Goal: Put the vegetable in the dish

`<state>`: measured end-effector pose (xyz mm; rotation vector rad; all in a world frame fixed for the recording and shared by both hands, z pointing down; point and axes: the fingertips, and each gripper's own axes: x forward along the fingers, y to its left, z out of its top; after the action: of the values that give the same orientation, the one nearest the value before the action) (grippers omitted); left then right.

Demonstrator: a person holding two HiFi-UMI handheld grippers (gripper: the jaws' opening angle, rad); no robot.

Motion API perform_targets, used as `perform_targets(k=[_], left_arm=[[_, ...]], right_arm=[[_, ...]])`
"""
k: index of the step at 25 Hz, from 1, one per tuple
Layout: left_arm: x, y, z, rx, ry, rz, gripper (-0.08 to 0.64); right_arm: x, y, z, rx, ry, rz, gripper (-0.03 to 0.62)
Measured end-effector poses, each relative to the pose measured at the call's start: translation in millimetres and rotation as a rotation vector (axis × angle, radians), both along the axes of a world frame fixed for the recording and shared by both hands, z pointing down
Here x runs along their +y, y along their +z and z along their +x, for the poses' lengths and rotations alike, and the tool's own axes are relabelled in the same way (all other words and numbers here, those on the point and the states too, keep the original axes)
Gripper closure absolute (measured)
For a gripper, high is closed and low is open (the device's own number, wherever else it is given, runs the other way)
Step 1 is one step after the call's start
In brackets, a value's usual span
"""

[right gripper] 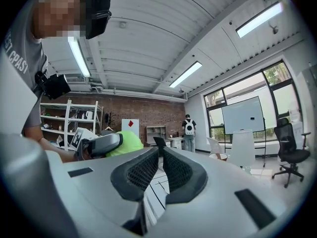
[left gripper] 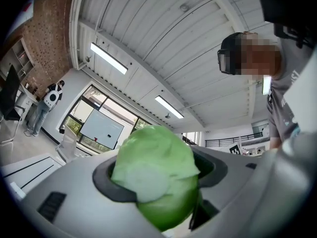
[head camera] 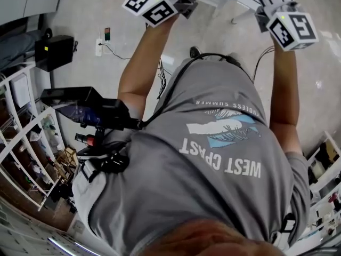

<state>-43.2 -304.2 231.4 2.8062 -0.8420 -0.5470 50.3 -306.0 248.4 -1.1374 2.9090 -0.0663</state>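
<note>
- Left tool (left gripper: 158,182): jaws closed against a vegetable (left gripper: 156,167), one dark pad on each side of it. It is raised and pointed up at the ceiling.
- Vegetable: a round, pale green leafy head, held off every surface in the left tool. In the right gripper view it shows as a bright green lump (right gripper: 128,141) just behind the left tool's grey jaw.
- Right tool (right gripper: 159,168): jaws drawn together to a thin slit, with nothing between the ribbed pads. It is held up level and looks across the room.
- Marker cubes: one on the left tool (head camera: 152,4) and one on the right tool (head camera: 293,28), both at the top of the head view and above the person's forearms.
- Person: grey printed T-shirt (head camera: 213,159), both arms raised.
- Room: brick wall (right gripper: 143,112), white shelving (right gripper: 69,120), a black office chair (right gripper: 291,152) and a second person with a backpack (right gripper: 188,129) standing near the window.
</note>
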Motion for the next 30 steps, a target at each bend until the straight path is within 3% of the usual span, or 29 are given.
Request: perform_targets(k=[2, 5, 7, 10, 21, 30], left_arm=[[-24, 9, -20, -0.001, 0.009, -0.007, 0.249], [-104, 40, -87, 0.005, -0.011, -0.035, 0.249], [-151, 44, -103, 0.0, -0.025, -0.045, 0.249], [-181, 36, -87, -0.007, -0.046, -0.054, 0.249], [-248, 78, -70, -0.052, -0.137, -0.129, 0.249], [-274, 126, -70, -0.084, -0.097, -0.226, 0.249]], right_arm=[[-22, 7, -22, 0.003, 0.005, -0.006, 0.581], [-100, 37, -89, 0.009, -0.014, -0.028, 0.581], [-148, 40, -105, 0.008, -0.03, -0.038, 0.581], [-176, 27, -89, 0.011, -0.05, -0.04, 0.581], [-237, 45, -78, 0.004, -0.15, -0.063, 0.581], [-253, 67, -74, 0.024, -0.117, -0.117, 0.581]])
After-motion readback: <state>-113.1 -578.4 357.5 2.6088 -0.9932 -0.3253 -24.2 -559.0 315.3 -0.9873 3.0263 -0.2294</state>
